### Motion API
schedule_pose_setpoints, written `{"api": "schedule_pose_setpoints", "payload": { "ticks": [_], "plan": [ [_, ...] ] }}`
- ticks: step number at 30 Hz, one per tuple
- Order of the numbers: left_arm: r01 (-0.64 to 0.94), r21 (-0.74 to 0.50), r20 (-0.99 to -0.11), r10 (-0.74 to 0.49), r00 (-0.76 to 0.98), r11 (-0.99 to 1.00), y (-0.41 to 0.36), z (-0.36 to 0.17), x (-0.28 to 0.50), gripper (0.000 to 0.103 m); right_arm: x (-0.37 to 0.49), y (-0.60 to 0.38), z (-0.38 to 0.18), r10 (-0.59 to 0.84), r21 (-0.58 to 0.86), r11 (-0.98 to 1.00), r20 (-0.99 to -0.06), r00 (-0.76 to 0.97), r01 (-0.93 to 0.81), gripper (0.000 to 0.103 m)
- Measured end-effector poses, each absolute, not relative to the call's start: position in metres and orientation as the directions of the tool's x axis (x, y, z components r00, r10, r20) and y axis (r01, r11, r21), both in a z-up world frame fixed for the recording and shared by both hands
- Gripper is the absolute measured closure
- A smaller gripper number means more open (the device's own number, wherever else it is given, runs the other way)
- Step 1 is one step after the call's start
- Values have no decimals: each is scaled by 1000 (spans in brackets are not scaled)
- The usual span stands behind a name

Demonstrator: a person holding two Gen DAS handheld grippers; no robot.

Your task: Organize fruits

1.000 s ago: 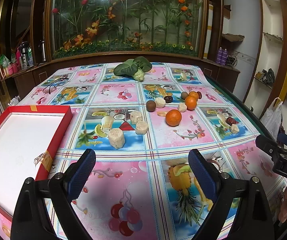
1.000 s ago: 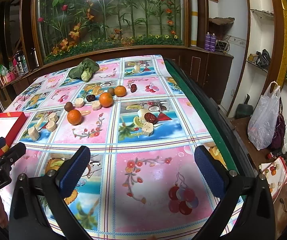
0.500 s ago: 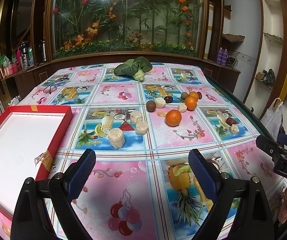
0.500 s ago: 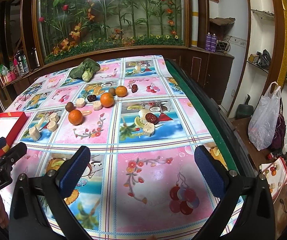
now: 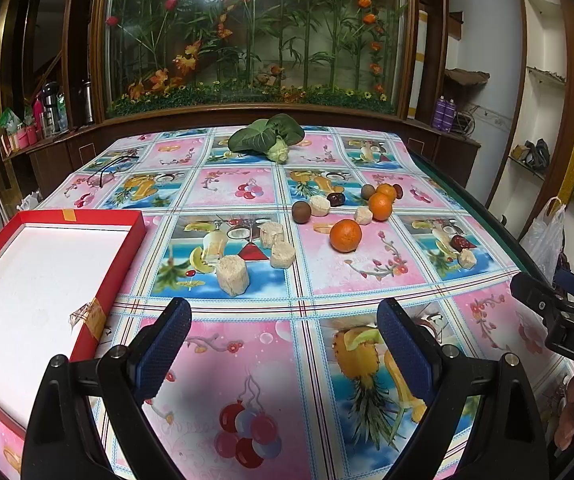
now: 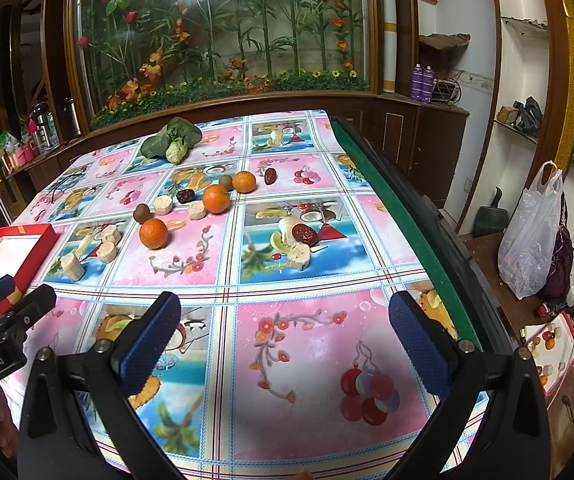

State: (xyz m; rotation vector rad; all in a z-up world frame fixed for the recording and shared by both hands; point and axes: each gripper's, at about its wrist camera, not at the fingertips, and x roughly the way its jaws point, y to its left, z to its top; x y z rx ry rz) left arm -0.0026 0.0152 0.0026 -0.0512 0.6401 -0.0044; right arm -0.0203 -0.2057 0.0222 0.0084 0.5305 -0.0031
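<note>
Three oranges lie mid-table; the nearest orange [image 5: 345, 235] also shows in the right wrist view [image 6: 153, 233]. Around them are several pale cut fruit chunks [image 5: 232, 275], a brown kiwi [image 5: 301, 212] and dark red dates [image 6: 305, 233]. A red tray with a white inside [image 5: 39, 280] sits at the left, its corner in the right wrist view [image 6: 15, 240]. My left gripper [image 5: 283, 344] is open and empty above the near tablecloth. My right gripper [image 6: 287, 344] is open and empty, to its right.
A leafy green vegetable [image 5: 271, 140] lies at the table's far end. Spectacles [image 5: 107, 168] lie far left. The table's green right edge [image 6: 399, 216] drops to the floor, where a plastic bag [image 6: 531, 236] hangs. A planter wall stands behind.
The right gripper has drifted slightly, so the fruits sit a little further right in its view. The left gripper has not moved.
</note>
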Motion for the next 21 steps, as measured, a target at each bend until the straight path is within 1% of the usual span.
{"api": "schedule_pose_setpoints", "payload": {
  "ticks": [14, 21],
  "plan": [
    [-15, -55, -597, -21, 802, 998, 16, 3, -4, 9, -20, -205, 22, 0, 8, 1000, -507, 862, 5, 0],
    [-39, -69, -608, -11, 794, 997, 19, 1, -4, 9, -15, -209, 16, 27, 40, 999, -528, 849, -7, 0]
  ]
}}
